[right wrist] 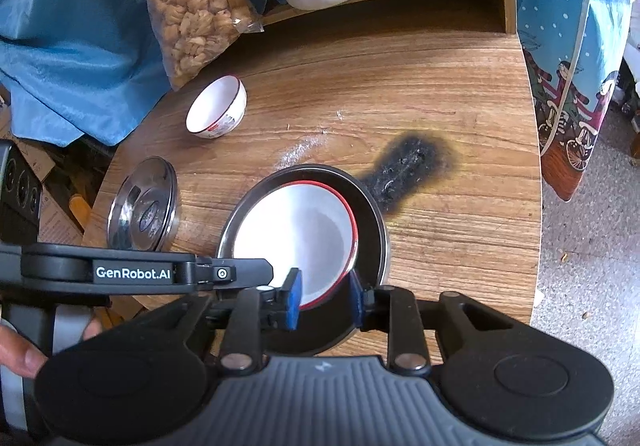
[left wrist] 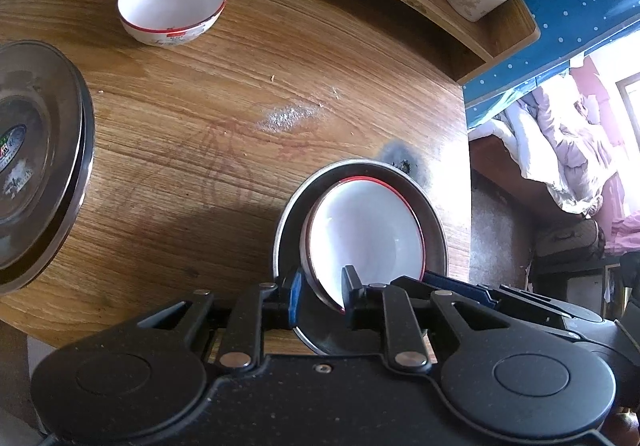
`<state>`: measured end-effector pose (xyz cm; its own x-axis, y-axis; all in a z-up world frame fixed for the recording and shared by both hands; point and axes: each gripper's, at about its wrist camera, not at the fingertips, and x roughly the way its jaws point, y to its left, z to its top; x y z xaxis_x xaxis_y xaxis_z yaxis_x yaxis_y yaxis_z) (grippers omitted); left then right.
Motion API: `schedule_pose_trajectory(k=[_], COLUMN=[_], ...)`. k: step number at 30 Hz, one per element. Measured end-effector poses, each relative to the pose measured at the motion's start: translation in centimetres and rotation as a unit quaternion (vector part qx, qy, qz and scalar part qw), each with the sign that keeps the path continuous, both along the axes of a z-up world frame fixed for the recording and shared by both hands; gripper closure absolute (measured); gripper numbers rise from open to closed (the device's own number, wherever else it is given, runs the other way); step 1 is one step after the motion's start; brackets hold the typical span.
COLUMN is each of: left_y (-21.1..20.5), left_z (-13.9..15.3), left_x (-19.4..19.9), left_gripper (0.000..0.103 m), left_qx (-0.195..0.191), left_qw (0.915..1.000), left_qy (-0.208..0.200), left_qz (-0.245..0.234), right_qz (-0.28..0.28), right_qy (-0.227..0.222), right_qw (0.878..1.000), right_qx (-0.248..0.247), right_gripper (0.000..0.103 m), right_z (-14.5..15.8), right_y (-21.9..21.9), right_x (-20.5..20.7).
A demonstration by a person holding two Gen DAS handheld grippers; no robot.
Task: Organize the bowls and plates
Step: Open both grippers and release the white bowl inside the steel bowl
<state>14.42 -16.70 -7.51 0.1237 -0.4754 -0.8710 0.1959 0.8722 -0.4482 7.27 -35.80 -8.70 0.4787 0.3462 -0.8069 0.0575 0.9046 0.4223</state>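
Both my tools, left tool [left wrist: 320,292] and right tool [right wrist: 326,296], stand released around the nested bowl [right wrist: 296,234] (plate [right wrist: 372,230] beneath); the far bowl [right wrist: 216,107] remains unstacked.

Left gripper [left wrist: 320,296]: pointing steeply downward, jaws standing slightly parted.
Right gripper [right wrist: 325,296]: angling downward, jaws standing slightly parted.
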Motion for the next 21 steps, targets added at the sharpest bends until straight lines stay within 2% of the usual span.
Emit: schedule_pose_trajectory(k=[5, 11, 17, 19, 20, 21], left_y=[0.1, 0.7, 1.4, 1.7, 1.7, 1.8], left_z=[0.1, 1.1, 1.5, 1.7, 1.9, 2.2], left_x=[0.2, 0.5, 0.9, 1.0, 1.0, 1.1], left_gripper=[0.076, 0.058, 0.052, 0.043, 0.034, 0.019], left_qx=[-0.005, -0.014, -0.037, -0.051, -0.060, -0.063], left_qw=[0.9999, 0.9998, 0.9992, 0.9985, 0.9979, 0.9976], left_qy=[0.001, -0.012, -0.012, -0.012, -0.013, -0.021], left_qz=[-0.009, -0.005, 0.010, 0.015, 0.017, 0.020], right_qz=[0.005, -0.001, -0.017, -0.019, -0.019, -0.019], right_qy=[-0.002, -0.013, -0.022, -0.025, -0.026, -0.027], right_qw=[1.000, 1.000, 1.000, 0.999, 0.999, 0.999], right_qx=[-0.004, -0.003, -0.001, -0.004, -0.004, -0.007], right_gripper=[0.062, 0.052, 0.051, 0.048, 0.047, 0.044], right_z=[0.3, 1.3, 1.7, 1.8, 1.9, 1.9], right_y=[0.4, 0.2, -0.2, -0.1, -0.1, 0.0], right_x=[0.0, 0.1, 0.4, 0.5, 0.5, 0.6])
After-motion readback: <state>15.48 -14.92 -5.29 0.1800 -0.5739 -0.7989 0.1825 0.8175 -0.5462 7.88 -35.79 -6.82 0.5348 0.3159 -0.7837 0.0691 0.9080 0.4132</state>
